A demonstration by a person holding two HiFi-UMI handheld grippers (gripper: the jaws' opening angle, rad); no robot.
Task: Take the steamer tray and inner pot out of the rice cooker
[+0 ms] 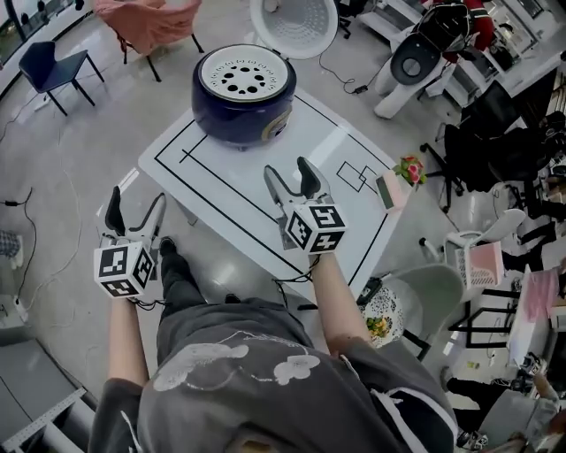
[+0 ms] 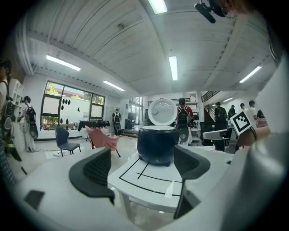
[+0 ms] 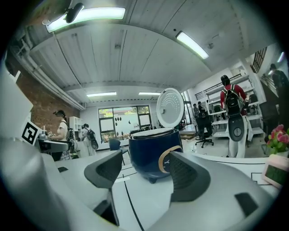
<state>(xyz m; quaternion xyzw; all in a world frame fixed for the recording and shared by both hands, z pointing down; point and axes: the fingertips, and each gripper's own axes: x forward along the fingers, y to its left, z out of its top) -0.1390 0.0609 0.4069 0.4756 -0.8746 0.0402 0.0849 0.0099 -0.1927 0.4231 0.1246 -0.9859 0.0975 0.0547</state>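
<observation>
1. A dark blue rice cooker (image 1: 243, 97) stands on a white table (image 1: 230, 177), close to the table's far edge.
2. Its round lid (image 1: 294, 25) is flipped up and stands open behind it.
3. The white steamer tray (image 1: 242, 78) with lots of little holes sits in the top of the cooker. The inner pot is under the tray and cannot be seen.
4. The right gripper (image 1: 286, 168) hangs over the table, by the near edge. It points at the cooker but is well apart from it.
5. In the right gripper view its two jaws are wide apart with nothing between them. The cooker (image 3: 151, 158) shows behind the gap.
6. The left gripper (image 1: 137, 199) is off the table, past the left corner, over the grey floor.
7. In the left gripper view its jaws are also wide apart and hold nothing. The table's corner and the cooker (image 2: 156, 144) show far off between them.
8. A small pink box with flowers (image 1: 402, 177) sits at the table's right corner.
9. A pink chair (image 1: 150, 22) and a blue chair (image 1: 53, 66) stand on the floor beyond the table.
</observation>
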